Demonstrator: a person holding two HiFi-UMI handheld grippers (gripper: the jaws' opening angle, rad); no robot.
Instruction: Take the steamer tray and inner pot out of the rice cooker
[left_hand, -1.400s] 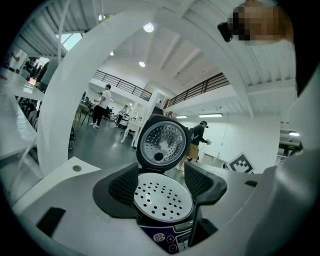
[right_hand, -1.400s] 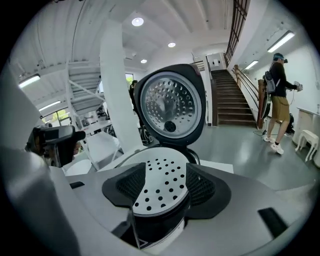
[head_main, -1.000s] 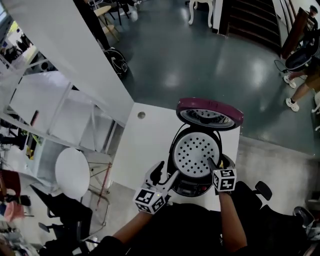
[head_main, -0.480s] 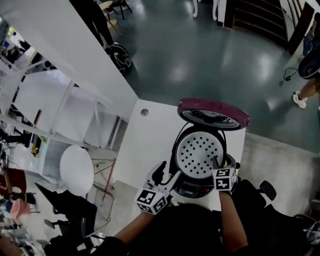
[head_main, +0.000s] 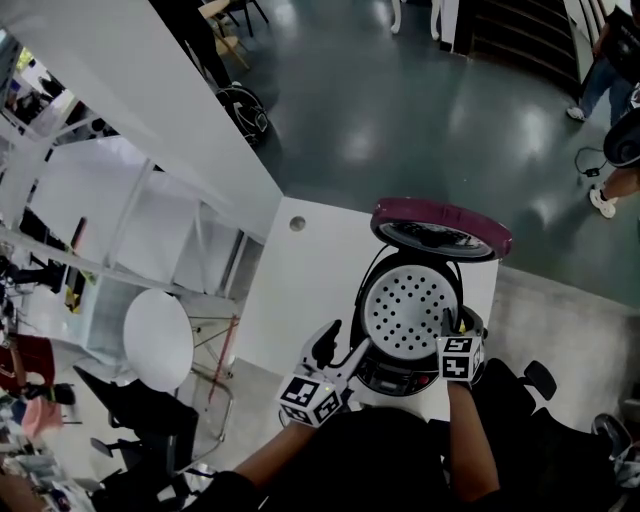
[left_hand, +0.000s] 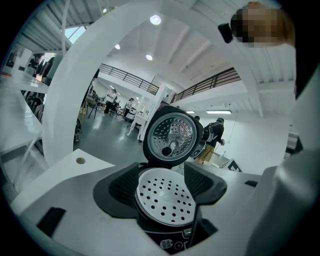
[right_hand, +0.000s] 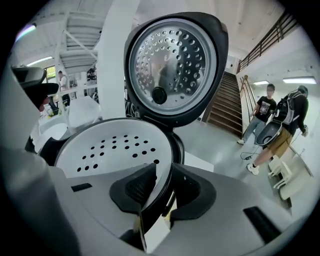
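Note:
The rice cooker (head_main: 400, 372) stands open on the white table (head_main: 300, 285), its purple-topped lid (head_main: 440, 228) tipped back. The white perforated steamer tray (head_main: 408, 305) lies in the top of the pot. My right gripper (head_main: 447, 322) is at the tray's right rim. Its jaws have just been closing. In the right gripper view (right_hand: 162, 182) one pad sits inside on the steamer tray (right_hand: 105, 147) and the other outside, pinching the rim. My left gripper (head_main: 342, 350) is open just in front of the cooker, with the tray (left_hand: 165, 195) seen beyond its jaws. The inner pot is hidden under the tray.
The table has a small round hole (head_main: 297, 224) at its far left. A round white stool (head_main: 158, 342) and white shelving stand to the left, below table level. A black chair (head_main: 532, 380) is at the right. People (head_main: 610, 50) stand far off on the dark floor.
The right gripper's jaws have narrowed onto the tray's right rim. The left gripper has stayed by the cooker's front. The head view has shifted a little.

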